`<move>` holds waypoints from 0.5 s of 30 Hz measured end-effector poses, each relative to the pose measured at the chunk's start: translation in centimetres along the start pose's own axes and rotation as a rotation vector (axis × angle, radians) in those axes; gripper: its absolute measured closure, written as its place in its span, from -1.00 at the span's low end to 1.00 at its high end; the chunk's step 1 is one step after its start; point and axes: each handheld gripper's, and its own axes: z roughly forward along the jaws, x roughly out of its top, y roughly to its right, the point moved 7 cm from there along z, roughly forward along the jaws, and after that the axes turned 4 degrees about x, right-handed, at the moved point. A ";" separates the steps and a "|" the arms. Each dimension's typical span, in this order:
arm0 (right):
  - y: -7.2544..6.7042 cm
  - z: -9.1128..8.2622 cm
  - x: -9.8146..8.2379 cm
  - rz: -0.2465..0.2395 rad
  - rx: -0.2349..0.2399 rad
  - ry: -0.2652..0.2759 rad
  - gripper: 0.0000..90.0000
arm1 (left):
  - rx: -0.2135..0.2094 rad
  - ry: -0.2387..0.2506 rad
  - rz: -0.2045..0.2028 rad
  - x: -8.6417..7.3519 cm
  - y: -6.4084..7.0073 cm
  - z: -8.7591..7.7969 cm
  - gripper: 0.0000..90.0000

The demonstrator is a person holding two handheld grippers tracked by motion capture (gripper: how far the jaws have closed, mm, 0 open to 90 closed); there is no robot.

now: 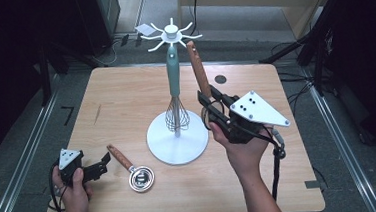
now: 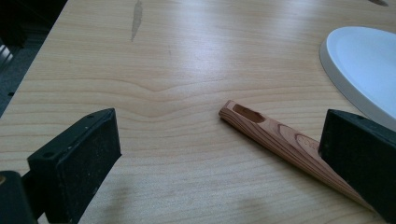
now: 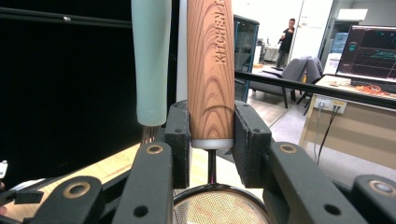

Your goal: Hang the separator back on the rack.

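1. Gripping a wooden-handled strainer (image 1: 199, 72) by the lower end of its handle, the right gripper (image 1: 215, 109) has its black pads pinched on the wood from both sides, as the right gripper view shows (image 3: 210, 70). The handle points up toward the hooks at the top of the rack (image 1: 171, 34), which looks like a set-up for hanging it by its far end.
2. That strainer sits raised above the table, just beside the rack's pole; its round mesh bowl (image 3: 217, 207) lies below the jaws, near the camera.
3. A whisk (image 1: 175, 89) with a smooth pale-green handle and thin wire loops already hangs from the rack, tip down over the round white base (image 1: 166, 142).
4. The left gripper (image 1: 100, 167) rests low on the table (image 1: 125, 98), jaws spread with nothing between the pads; it appears to be waiting by the next piece.
5. That piece is a small shiny metal cup on a wooden handle (image 2: 275, 135), lying flat. The handle is grained, tapered, with a slot at its end for a hook.
6. The tabletop is pale wood grain, matte.
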 end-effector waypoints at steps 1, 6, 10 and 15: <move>0.0 0.1 0.0 -0.003 -0.002 -0.001 0.59 | 0.000 -0.001 0.000 0.0 0.0 0.0 -1.00; 0.0 0.4 -0.4 -0.008 -0.012 -0.015 0.58 | 0.000 0.000 -0.001 0.0 0.0 0.0 -1.00; 0.0 0.5 -0.6 -0.003 0.008 -0.012 0.58 | 0.000 0.001 0.001 0.0 0.0 0.0 -1.00; 0.2 1.0 -0.8 0.013 0.030 -0.017 0.57 | 0.000 0.000 0.000 0.0 0.0 0.0 -1.00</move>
